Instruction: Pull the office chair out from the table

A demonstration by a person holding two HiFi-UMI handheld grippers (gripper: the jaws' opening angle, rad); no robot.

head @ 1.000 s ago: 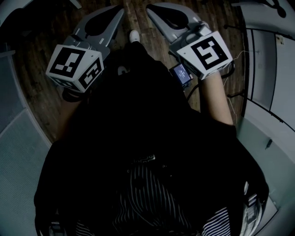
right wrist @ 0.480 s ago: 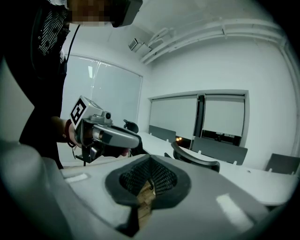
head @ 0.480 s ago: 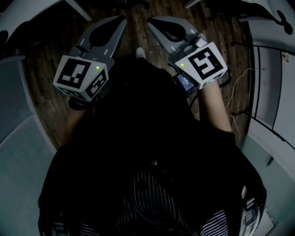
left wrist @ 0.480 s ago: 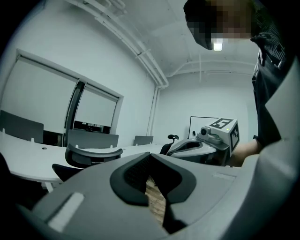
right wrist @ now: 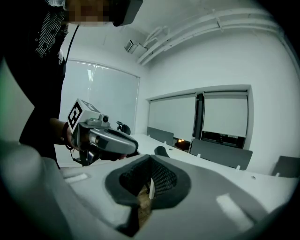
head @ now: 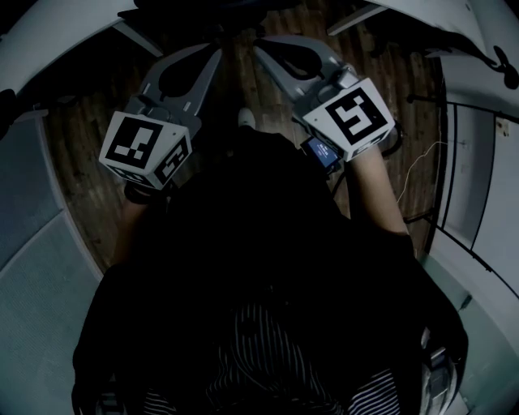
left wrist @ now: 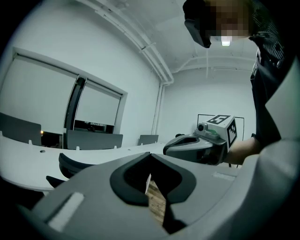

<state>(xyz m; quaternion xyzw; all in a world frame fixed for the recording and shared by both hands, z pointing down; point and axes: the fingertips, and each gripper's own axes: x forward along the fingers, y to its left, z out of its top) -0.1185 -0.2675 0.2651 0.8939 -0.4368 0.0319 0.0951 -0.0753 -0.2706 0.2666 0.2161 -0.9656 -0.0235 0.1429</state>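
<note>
In the head view my left gripper (head: 216, 51) and right gripper (head: 259, 45) are held side by side over the wooden floor. Both point toward a dark gap between two white table (head: 53, 31) sections. Both are shut with nothing between the jaws. The office chair (head: 237, 14) is only a dark shape in that gap, just beyond the tips. In the right gripper view, black mesh of the chair (right wrist: 162, 179) shows through the hole of the shut right gripper (right wrist: 150, 157). In the left gripper view the shut left gripper (left wrist: 151, 155) faces the table (left wrist: 28, 161), with a dark curved chair part (left wrist: 70, 165) beside it.
A second white tabletop (head: 442, 18) curves in at the top right. Grey partition panels (head: 28, 194) stand on the left, white panels and cables (head: 478, 130) on the right. My shoe (head: 246, 116) shows on the floor (head: 81, 154) below the grippers. Grey desk dividers (right wrist: 220, 152) line the far table.
Both grippers have moved forward together, toward the top of the head view. The white table edges and the dark gap between them have come closer. Both stayed shut.
</note>
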